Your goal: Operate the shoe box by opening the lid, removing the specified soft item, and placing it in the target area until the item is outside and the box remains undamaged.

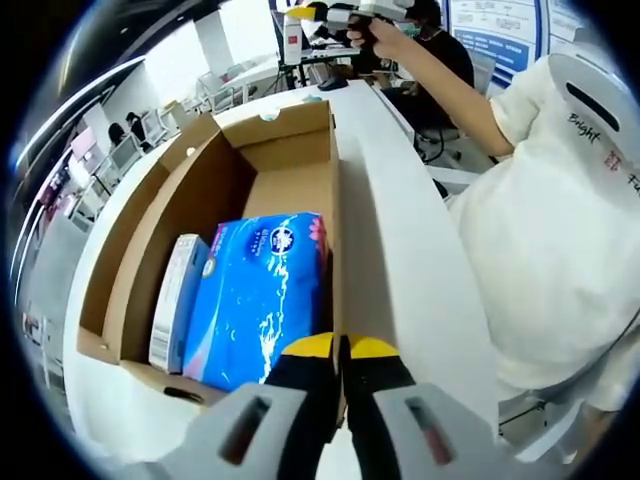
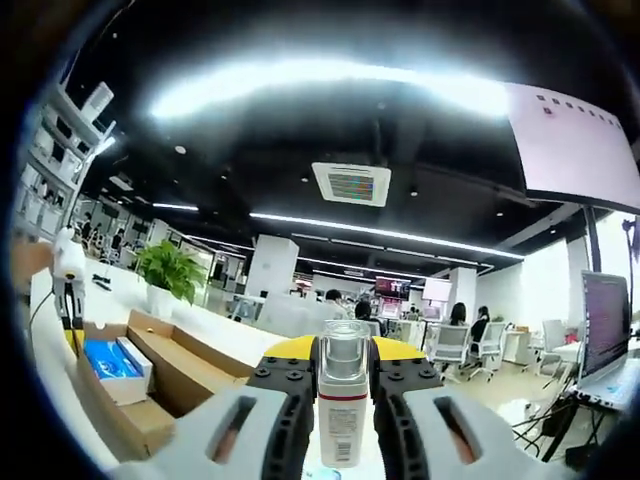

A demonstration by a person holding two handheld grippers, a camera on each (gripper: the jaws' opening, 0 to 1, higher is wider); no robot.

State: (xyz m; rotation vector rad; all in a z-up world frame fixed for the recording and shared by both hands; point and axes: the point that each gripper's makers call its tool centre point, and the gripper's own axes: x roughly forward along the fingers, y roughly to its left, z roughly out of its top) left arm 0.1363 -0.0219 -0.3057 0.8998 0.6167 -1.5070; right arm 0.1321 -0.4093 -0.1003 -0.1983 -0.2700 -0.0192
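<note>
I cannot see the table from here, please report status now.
Left tongs shut at the shoe box rim. Right tongs raised, shut on a small bottle. Box open; blue soft pack inside. Nothing blocking.

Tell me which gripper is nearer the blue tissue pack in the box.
Left. The left gripper sits shut right beside the blue tissue pack; the right gripper is raised far away, holding a small bottle.

Left claw [image 1: 340, 372] closed; right claw [image 2: 342, 385] clamped.
</note>
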